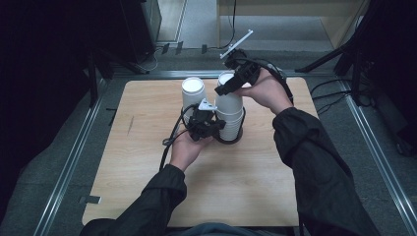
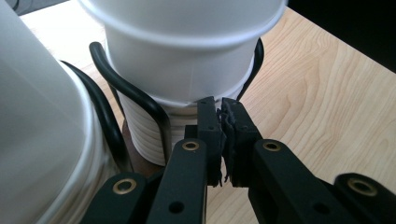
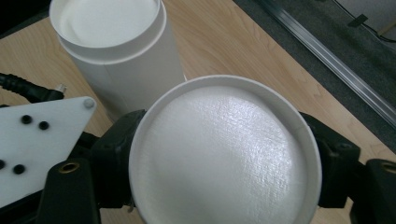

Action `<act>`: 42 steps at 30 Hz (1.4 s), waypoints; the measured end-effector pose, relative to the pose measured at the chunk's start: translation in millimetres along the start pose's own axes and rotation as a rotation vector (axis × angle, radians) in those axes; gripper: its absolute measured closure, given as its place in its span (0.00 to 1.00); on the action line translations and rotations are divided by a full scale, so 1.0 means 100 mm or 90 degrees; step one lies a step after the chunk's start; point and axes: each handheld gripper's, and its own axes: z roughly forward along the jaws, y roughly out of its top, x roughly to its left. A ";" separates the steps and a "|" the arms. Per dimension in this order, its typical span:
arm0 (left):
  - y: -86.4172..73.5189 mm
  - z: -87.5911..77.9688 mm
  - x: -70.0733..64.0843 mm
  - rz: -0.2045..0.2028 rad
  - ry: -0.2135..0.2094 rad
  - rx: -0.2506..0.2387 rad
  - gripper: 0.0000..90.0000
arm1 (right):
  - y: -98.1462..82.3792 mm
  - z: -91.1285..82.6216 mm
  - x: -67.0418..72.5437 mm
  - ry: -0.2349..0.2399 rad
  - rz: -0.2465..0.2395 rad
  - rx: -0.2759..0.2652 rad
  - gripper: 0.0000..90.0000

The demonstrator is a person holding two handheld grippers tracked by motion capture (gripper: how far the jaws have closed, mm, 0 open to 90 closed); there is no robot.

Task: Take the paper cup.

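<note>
Two stacks of upturned white paper cups stand at the table's far middle. The left stack (image 1: 193, 96) (image 3: 116, 46) stands free. The right stack (image 1: 231, 120) (image 2: 144, 130) sits in a black wire holder (image 2: 135, 93) (image 1: 231, 140). My right gripper (image 1: 231, 84) (image 3: 224, 158) is shut on that stack's top cup (image 1: 227, 78) (image 3: 224, 149) (image 2: 187, 51), one jaw on each side, and the cup is raised partly off the cups below. My left gripper (image 1: 216, 129) (image 2: 220, 116) is shut. Its tips rest against the stacked rims low on the right stack; whether they pinch a rim I cannot tell.
The light wooden table (image 1: 236, 187) (image 2: 317, 102) has bare room in front of and beside the cups. The left gripper's cable (image 1: 169, 140) trails across the table toward the person. Metal rails (image 1: 74, 157) border the table, with stands and cables on the floor beyond.
</note>
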 end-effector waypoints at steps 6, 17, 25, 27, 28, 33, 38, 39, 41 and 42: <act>-0.01 -0.01 0.04 -0.010 -0.010 -0.002 0.95 | 0.08 -0.27 -0.02 0.008 0.001 -0.018 0.28; -0.02 -0.01 0.04 0.001 -0.010 0.003 0.93 | 0.19 -0.74 0.03 0.010 -0.025 -0.048 0.28; -0.03 -0.01 0.03 0.016 -0.013 -0.001 0.89 | 0.08 -1.05 0.06 0.030 -0.029 -0.046 0.28; -0.03 -0.01 0.03 0.016 -0.013 0.001 0.89 | 0.02 -1.10 0.06 0.025 -0.032 -0.042 0.28; -0.03 -0.01 0.03 0.017 -0.015 0.003 0.89 | -0.02 -1.12 0.06 0.026 -0.034 -0.043 0.28; -0.02 -0.02 0.03 0.021 -0.023 0.004 0.86 | -0.21 -1.17 0.08 0.036 -0.034 -0.034 0.28; -0.01 -0.03 0.02 0.029 -0.036 0.007 0.79 | -0.40 -1.16 0.12 0.043 -0.033 -0.031 0.28; -0.01 -0.05 0.01 0.033 -0.044 0.006 0.77 | -0.49 -1.15 0.15 0.044 -0.035 -0.025 0.28; -0.02 -0.05 0.01 0.034 -0.052 0.008 0.74 | -0.58 -1.12 0.15 0.046 -0.035 -0.025 0.28; -0.02 -0.06 0.01 0.036 -0.055 0.011 0.73 | -0.62 -1.11 0.15 0.048 -0.031 -0.024 0.28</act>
